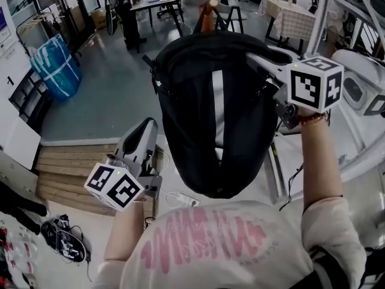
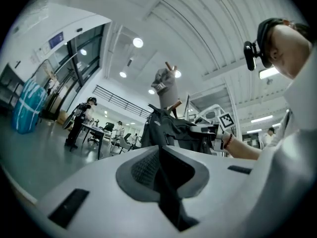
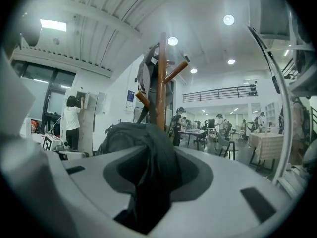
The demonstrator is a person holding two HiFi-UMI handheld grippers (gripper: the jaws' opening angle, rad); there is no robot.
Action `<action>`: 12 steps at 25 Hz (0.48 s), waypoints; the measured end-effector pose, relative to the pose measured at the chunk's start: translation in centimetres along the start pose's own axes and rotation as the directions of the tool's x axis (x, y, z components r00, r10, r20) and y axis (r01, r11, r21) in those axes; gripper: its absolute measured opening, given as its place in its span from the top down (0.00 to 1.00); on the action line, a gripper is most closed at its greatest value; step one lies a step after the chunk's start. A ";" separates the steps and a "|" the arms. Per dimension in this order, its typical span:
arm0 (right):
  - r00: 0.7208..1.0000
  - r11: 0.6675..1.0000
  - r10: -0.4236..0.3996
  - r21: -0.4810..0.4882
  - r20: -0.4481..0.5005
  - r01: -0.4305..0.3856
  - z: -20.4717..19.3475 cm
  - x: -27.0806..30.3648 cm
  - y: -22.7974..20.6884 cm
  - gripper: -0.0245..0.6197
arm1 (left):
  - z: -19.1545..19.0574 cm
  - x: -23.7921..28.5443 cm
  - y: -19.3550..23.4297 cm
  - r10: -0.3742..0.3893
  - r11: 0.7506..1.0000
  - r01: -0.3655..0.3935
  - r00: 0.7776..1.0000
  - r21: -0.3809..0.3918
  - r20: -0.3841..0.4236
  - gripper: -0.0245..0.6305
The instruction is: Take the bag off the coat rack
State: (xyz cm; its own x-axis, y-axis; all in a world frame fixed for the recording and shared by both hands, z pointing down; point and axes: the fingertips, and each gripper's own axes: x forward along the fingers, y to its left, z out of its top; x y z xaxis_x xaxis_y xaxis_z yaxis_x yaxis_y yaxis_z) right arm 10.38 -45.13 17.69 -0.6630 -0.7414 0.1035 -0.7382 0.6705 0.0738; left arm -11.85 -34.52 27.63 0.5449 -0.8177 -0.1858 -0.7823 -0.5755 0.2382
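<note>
Far to the left of the bag, we see a blue wrapped bundle on the floor, in the head view only. Just below and left of the bag, our left gripper is clenched shut on nothing. Its own view shows the jaws pressed together with the bag beyond them. That view alone shows a grey glove-like thing above the bag.

The bag is black with one white stripe down its middle, and we find no brand on it. Behind its top rises the wooden coat rack. We cannot tell whether the bag hangs from a peg. Below the bag, pink lettering on our shirt is too smeared to read.

At the bag's upper right, our right gripper grasps the bag. Only its own view shows black fabric filling its jaws and the rack's slanted pegs above. Both cubes carry square black-and-white markers.
</note>
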 end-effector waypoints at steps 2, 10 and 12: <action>1.000 1.000 0.018 0.002 0.013 -0.018 0.1 0.2 0.0 0.74 | 0.0 0.5 -0.8 -0.044 0.997 0.047 0.998 0.061 -0.048 0.95; 0.997 0.997 0.077 0.007 0.033 -0.077 0.1 -0.6 -3.3 0.73 | 2.3 4.9 -3.1 -0.123 0.988 0.127 0.991 0.086 -0.050 0.82; 0.995 0.996 0.091 0.007 0.032 -0.091 0.0 -0.4 -3.3 0.73 | 2.9 5.7 -2.6 -0.104 0.986 0.110 0.993 0.126 -0.057 0.71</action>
State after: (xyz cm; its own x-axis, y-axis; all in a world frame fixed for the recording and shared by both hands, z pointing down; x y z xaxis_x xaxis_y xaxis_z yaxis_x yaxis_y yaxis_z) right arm 13.09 -46.99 17.45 -0.7309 -0.6781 0.0777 -0.6757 0.7349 0.0575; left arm -7.65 -37.63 23.18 0.6395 -0.7531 -0.1546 -0.7493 -0.6555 0.0939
